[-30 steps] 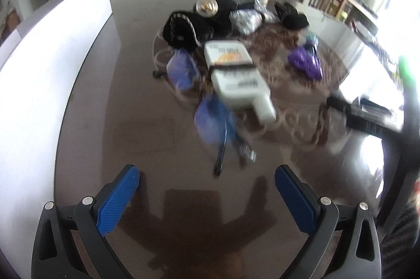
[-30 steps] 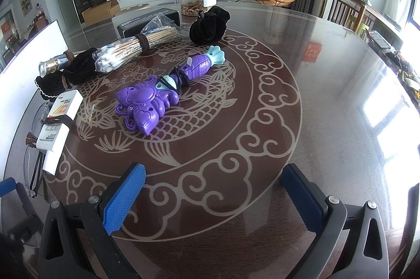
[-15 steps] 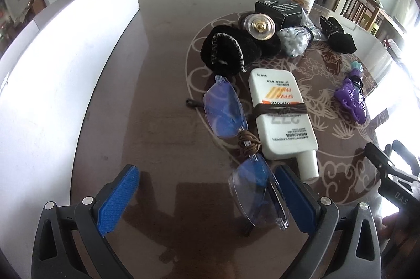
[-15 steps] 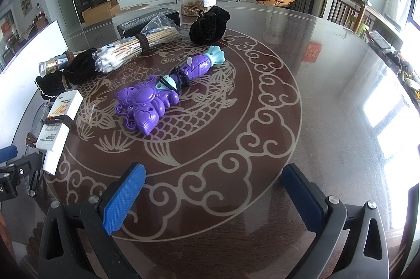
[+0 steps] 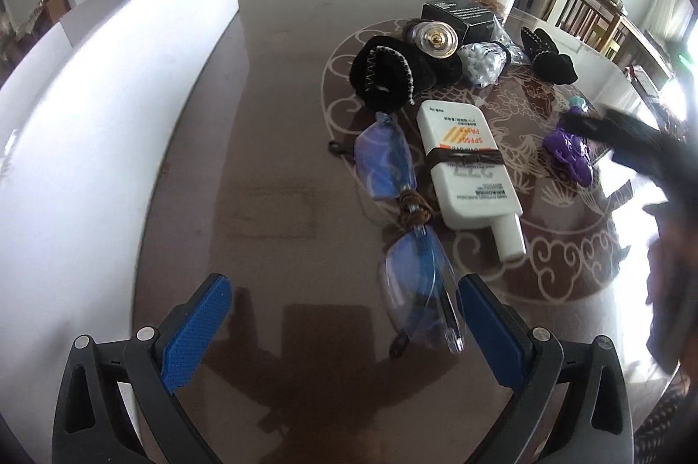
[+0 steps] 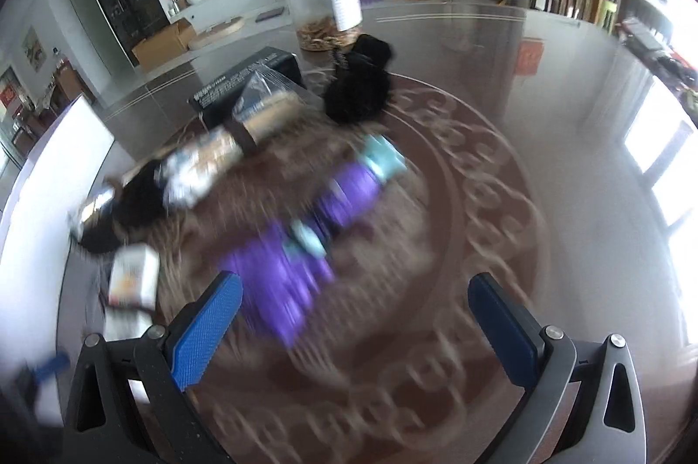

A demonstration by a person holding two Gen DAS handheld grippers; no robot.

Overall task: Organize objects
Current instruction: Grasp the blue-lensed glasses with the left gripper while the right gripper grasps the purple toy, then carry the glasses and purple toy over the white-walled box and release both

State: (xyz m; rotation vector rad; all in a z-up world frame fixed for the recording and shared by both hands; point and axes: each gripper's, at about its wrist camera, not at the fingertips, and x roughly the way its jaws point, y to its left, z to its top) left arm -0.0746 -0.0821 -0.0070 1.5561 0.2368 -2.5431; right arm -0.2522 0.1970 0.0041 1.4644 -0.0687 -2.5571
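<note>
White sunscreen bottle [image 5: 469, 167] reads "SPF50+" | left hand-held gripper [image 5: 344, 326] spread | right hand-held gripper [image 6: 355, 317] spread

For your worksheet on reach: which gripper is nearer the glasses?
Left. The left gripper has the glasses just ahead, their near lens beside its right finger. The right gripper faces the purple toy; the glasses are not visible in its blurred view.
</note>
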